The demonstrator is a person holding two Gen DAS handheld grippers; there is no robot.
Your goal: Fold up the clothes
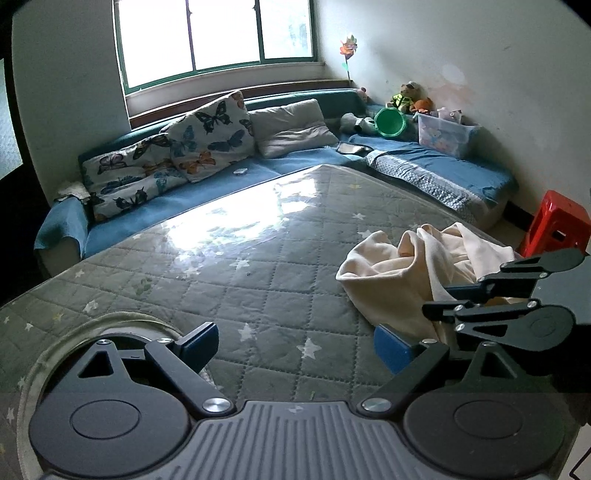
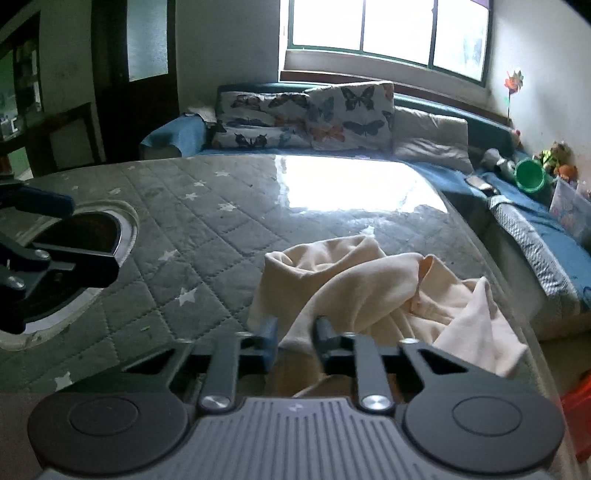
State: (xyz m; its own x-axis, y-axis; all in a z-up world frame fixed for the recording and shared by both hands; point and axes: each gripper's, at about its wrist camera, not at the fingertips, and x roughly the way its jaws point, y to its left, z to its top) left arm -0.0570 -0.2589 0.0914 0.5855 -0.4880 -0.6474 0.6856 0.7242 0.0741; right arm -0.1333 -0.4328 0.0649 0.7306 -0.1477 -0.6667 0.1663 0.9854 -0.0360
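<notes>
Daylight from the window (image 1: pixel 218 33) glares off the quilted, star-printed cover of your desk (image 1: pixel 236 258), with a blue sofa (image 1: pixel 155 206) and butterfly cushions (image 1: pixel 207 136) along the far side.

You are at the very start: nothing on the cream garment (image 2: pixel 369 291) has been folded yet, as far as I can judge. It lies in a crumpled heap at the right of the desk, near its right edge, with several layers rolled over one another and no flat panel, sleeve or hem clearly laid out. What kind of garment it is I cannot tell. All the spreading, smoothing and folding is left to do.

Your right gripper (image 2: pixel 295 334) has its fingers around a near fold of the cloth with a narrow gap between them; the fabric passes between them, but I cannot tell whether they are pinching it or only closing in. Your left gripper (image 1: pixel 295 343) hovers over bare desk with its fingers spread wide, holding nothing, just left of the heap.

The cloth looks soft and thick, so expect it to drape and drag when lifted rather than hold any shape.
</notes>
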